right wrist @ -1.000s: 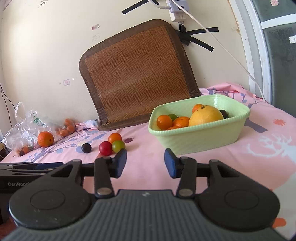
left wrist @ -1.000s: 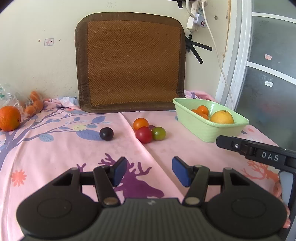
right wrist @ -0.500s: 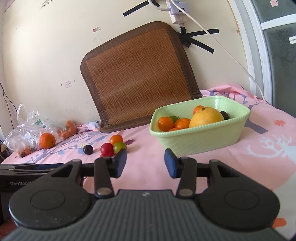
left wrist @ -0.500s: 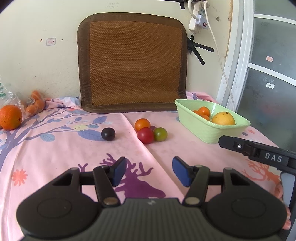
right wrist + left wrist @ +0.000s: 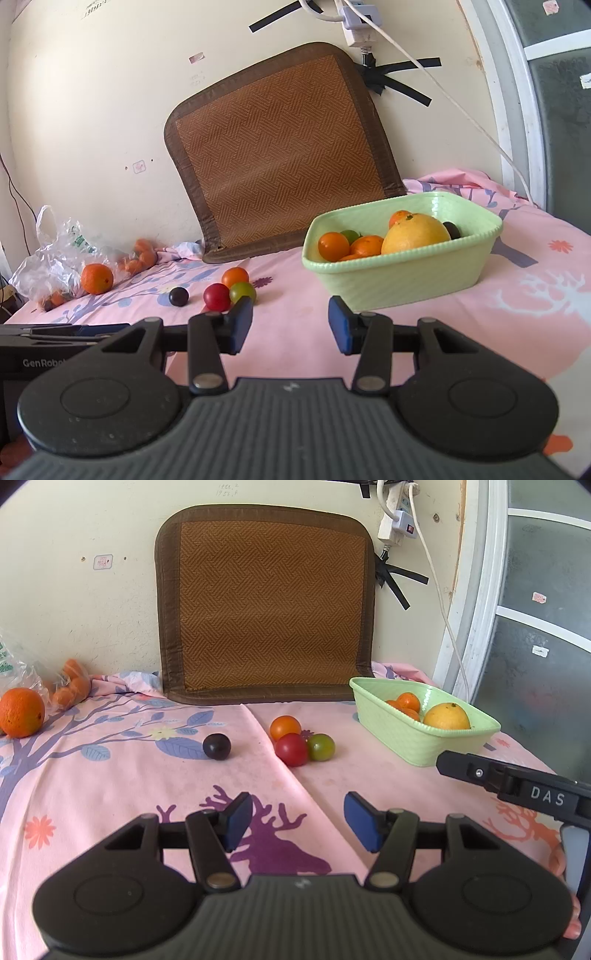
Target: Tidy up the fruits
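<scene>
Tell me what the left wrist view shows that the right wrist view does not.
Only the left wrist view shows the window at the right edge. Only the right wrist view shows the dark fruit and the green fruit inside the green basket. Both views show the loose red tomato, the green tomato, the orange tomato, the dark plum and the big orange on the pink cloth.

A red tomato (image 5: 291, 749), a green tomato (image 5: 321, 747) and an orange tomato (image 5: 284, 727) lay touching on the pink cloth. A dark plum (image 5: 217, 746) sat apart, left of them. The green basket (image 5: 406, 734) held oranges and a big yellow citrus (image 5: 446, 716).
</scene>
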The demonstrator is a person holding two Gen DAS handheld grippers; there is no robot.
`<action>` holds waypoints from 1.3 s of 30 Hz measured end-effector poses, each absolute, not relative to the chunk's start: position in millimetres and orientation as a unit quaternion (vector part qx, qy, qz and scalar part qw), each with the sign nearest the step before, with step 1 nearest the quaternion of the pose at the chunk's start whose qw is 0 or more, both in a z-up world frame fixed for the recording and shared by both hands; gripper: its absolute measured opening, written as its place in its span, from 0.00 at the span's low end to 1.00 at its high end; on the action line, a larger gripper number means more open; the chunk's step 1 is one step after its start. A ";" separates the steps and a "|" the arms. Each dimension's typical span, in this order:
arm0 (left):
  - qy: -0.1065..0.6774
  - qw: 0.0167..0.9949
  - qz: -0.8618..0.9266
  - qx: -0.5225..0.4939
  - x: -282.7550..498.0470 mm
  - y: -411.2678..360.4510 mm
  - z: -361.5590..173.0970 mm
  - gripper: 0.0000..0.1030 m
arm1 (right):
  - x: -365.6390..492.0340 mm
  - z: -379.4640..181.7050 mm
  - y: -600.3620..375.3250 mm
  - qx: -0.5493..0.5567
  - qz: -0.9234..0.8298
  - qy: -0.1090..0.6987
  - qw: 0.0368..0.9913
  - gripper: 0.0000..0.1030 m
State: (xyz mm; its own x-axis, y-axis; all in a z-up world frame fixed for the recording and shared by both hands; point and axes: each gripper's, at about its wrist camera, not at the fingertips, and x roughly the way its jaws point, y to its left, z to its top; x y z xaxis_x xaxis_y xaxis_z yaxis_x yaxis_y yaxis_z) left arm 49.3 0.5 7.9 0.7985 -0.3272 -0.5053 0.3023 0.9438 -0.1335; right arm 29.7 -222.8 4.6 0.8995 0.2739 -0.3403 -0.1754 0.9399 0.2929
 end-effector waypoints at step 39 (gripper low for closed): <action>0.330 0.919 -0.209 -0.045 150.9 -5.2 20.6 0.53 | 115.0 1.2 -152.6 -0.067 0.199 0.267 0.941 0.39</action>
